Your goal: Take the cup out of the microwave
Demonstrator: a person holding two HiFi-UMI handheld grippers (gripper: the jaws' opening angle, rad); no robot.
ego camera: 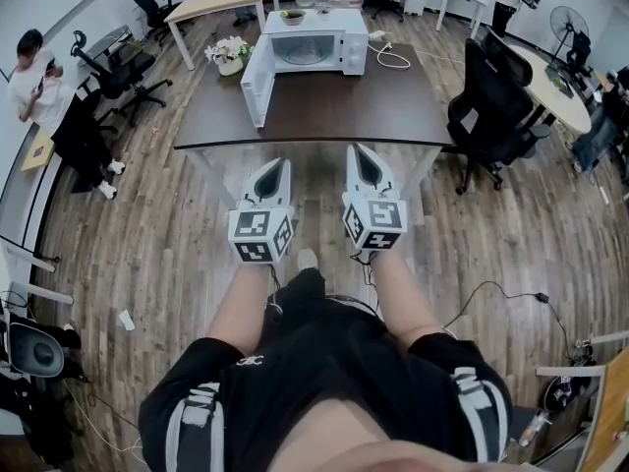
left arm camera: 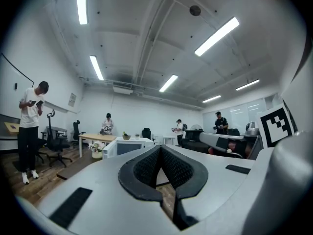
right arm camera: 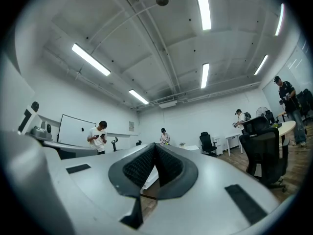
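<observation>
Cup: not made out; judged inside microwave [ego camera: 313, 49], cavity too small to read. Microwave: on dark table [ego camera: 324, 106], door [ego camera: 257, 85] already open. Left gripper [ego camera: 279, 165] & right gripper [ego camera: 357, 153]: jaws together, empty, short of table edge, well apart from microwave. Left to do: approach, grasp, w/draw cup.

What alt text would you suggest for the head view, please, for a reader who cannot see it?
The left gripper and right gripper, shut and empty, point side by side toward a dark table where a white microwave stands with its door open, flowers beside it.
</observation>
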